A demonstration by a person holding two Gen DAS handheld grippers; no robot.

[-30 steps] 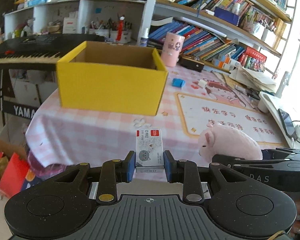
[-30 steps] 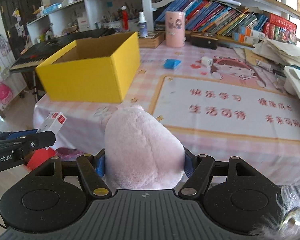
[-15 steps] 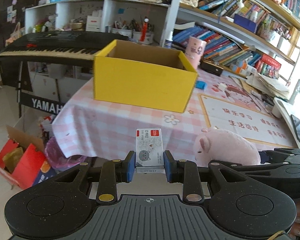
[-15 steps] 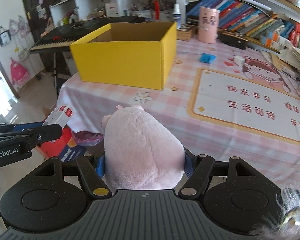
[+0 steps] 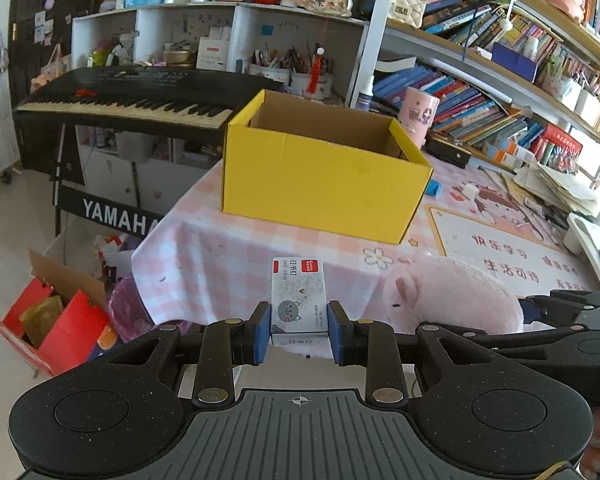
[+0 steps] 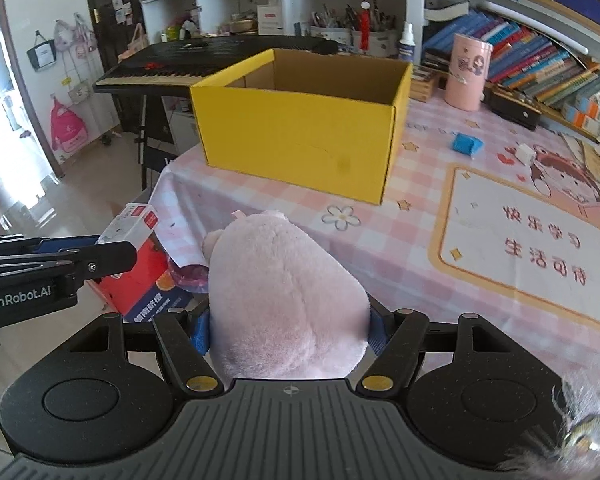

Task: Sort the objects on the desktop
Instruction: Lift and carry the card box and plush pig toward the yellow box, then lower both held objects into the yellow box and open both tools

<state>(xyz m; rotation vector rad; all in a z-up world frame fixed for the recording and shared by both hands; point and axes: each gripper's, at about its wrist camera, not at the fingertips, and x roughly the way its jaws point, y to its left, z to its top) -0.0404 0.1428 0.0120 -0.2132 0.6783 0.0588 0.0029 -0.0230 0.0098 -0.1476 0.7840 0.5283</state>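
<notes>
My left gripper [image 5: 299,330] is shut on a small white staples box [image 5: 298,298] with red labels and a cat drawing, held in the air off the table's near edge. It also shows in the right wrist view [image 6: 130,226]. My right gripper [image 6: 288,330] is shut on a pink plush pig [image 6: 284,296], which also shows in the left wrist view [image 5: 452,296]. An open, empty-looking yellow cardboard box [image 5: 320,172] stands on the pink checked tablecloth [image 5: 228,256], ahead of both grippers; it also shows in the right wrist view [image 6: 300,132].
A blue eraser [image 6: 466,145] and a small white cube [image 6: 525,155] lie behind the box. A pink cup [image 6: 468,72] stands by the bookshelf. A printed mat [image 6: 540,240] covers the right table. A black keyboard [image 5: 132,100] and red boxes [image 5: 52,328] are at left.
Both grippers have pulled back and up from the table with their objects still held. The yellow box now looks farther away and more of the floor and keyboard is in view.
</notes>
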